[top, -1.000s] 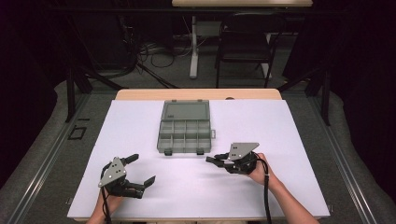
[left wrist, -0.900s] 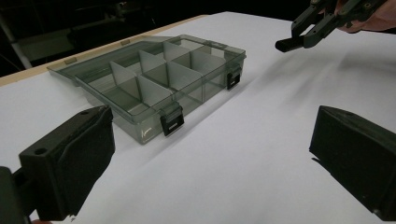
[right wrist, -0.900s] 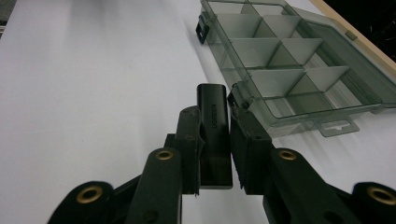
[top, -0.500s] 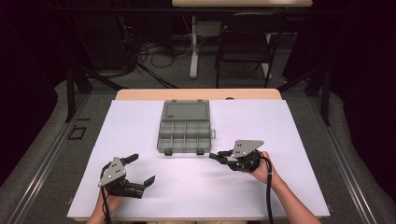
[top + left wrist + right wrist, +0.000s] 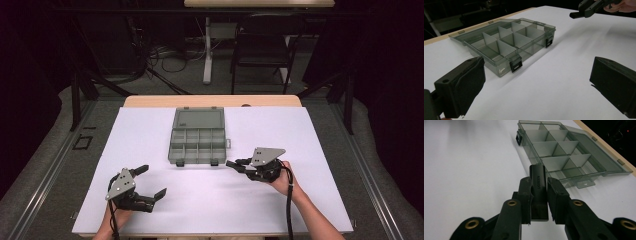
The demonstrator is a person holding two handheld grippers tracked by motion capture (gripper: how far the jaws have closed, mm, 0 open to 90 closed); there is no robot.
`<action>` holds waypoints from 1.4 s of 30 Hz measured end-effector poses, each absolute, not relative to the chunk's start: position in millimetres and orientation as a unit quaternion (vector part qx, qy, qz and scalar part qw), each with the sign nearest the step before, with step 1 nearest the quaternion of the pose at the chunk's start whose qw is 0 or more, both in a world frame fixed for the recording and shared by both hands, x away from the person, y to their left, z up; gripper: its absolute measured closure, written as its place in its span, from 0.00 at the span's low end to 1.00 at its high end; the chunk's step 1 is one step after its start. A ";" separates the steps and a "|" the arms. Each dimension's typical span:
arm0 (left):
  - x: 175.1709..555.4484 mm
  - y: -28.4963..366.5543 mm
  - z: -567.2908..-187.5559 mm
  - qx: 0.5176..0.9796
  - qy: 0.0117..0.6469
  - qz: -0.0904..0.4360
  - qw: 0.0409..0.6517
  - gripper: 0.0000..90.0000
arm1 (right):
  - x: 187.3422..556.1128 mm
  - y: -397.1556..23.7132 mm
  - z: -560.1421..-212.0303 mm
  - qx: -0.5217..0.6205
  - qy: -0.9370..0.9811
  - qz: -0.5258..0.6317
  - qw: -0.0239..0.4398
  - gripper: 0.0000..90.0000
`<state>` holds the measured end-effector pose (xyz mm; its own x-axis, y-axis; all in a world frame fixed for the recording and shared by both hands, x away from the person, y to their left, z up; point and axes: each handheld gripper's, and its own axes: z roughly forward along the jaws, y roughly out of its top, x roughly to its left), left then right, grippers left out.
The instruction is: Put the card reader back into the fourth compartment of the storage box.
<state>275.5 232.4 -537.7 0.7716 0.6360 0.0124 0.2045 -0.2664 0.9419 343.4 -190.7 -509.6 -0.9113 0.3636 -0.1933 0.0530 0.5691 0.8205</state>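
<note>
Nearest the person, the left gripper rests low on the white table, its jaws spread wide with nothing between them. Farther in, the right gripper pinches a small black adapter, held just above the table. Just beyond its tip lies the open grey compartment box, lid flat toward the far edge.

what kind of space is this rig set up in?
Probably a lab or recording studio, not a home. A wooden table under a white sheet stands in a dark, curtained area, loose cables on the grey floor run behind it, and a black folding chair stands by a second table's white leg.
</note>
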 end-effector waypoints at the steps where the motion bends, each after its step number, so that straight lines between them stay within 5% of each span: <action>1: 275.4 232.5 -537.6 0.771 0.272 0.200 0.540 0.00 | 343.6 -191.0 -509.3 0.122 0.868 0.449 0.174 0.82; 42: 275.1 232.6 -537.3 0.773 0.272 0.200 0.538 0.00 | 354.3 -194.3 -493.8 0.207 0.848 0.439 0.215 0.82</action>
